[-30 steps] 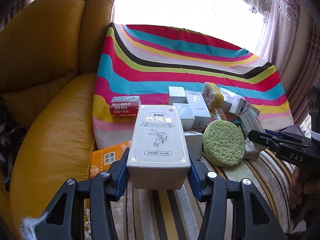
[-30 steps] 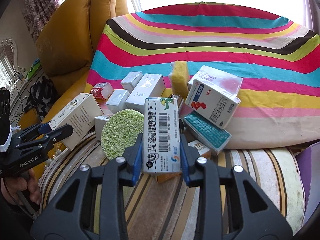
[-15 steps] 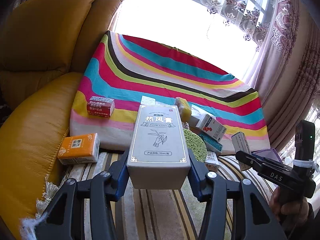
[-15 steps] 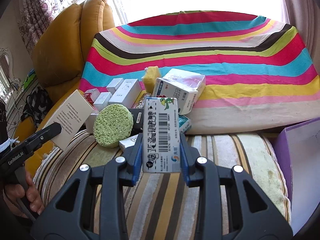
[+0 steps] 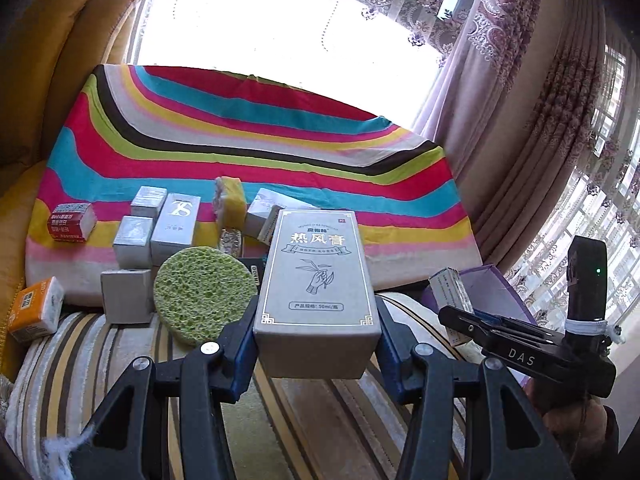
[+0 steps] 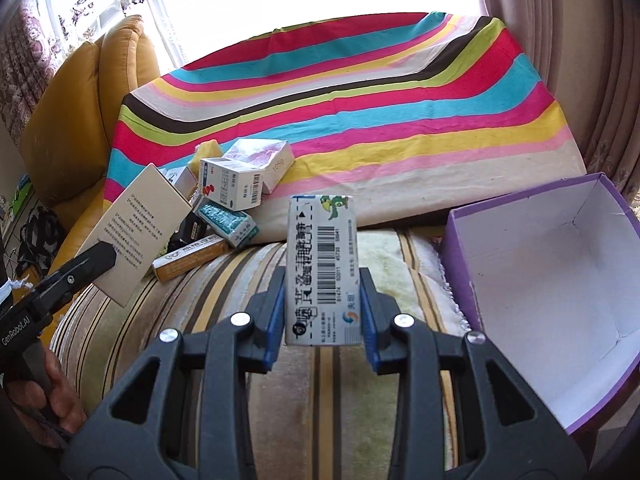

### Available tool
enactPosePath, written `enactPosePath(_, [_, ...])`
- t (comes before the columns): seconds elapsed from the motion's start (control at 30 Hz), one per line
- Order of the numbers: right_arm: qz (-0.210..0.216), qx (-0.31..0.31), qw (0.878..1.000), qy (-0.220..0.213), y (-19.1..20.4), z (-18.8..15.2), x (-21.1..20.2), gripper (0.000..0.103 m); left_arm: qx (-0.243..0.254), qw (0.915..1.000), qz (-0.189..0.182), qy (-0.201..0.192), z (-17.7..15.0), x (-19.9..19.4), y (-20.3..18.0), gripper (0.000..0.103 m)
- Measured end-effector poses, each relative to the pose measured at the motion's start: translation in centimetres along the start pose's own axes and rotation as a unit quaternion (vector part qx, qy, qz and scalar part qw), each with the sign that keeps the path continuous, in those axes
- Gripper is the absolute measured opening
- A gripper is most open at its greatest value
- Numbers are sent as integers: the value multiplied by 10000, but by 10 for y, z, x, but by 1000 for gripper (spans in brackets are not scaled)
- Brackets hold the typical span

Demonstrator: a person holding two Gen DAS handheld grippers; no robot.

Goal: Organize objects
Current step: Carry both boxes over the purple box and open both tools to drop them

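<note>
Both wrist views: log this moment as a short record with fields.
left gripper: shut on grey carton with hand drawing
right gripper: shut on barcoded medicine box
purple box: open, empty, right of the held medicine box
green round sponge: propped against the piled boxes
surface: striped cushion, rainbow cloth behind

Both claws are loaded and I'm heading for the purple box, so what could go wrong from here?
1. The left claw grips only the bottom of the tall grey cardboard box; it could tip out.
2. The open purple cardboard box sits at the striped cushion's edge; a hard drop might shove it off.
3. The right claw with its white barcode carton is close by; they could collide.
</note>
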State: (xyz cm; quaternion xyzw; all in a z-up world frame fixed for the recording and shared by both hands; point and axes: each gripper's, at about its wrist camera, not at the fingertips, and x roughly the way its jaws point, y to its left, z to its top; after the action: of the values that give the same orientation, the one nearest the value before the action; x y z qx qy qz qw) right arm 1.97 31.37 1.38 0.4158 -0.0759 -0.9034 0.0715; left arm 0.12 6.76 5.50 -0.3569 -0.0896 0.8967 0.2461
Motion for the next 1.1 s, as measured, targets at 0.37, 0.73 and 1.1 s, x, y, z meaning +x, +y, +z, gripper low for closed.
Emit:
enactPosePath(0.37, [-988, 657, 9929, 1, -92, -1, -20, 37, 712, 9914, -810, 737, 4, 71, -85, 52])
enactPosePath(0.73, [-1807, 1084, 9774, 188, -157, -17, -28, 37, 1130, 9776, -1176, 1331, -2, 120, -149, 52])
enactPosePath(1.1, [-2028, 1379, 9692, 228, -178, -26, -36, 38, 1490, 9654, -1369, 1643, -9, 140, -184, 59])
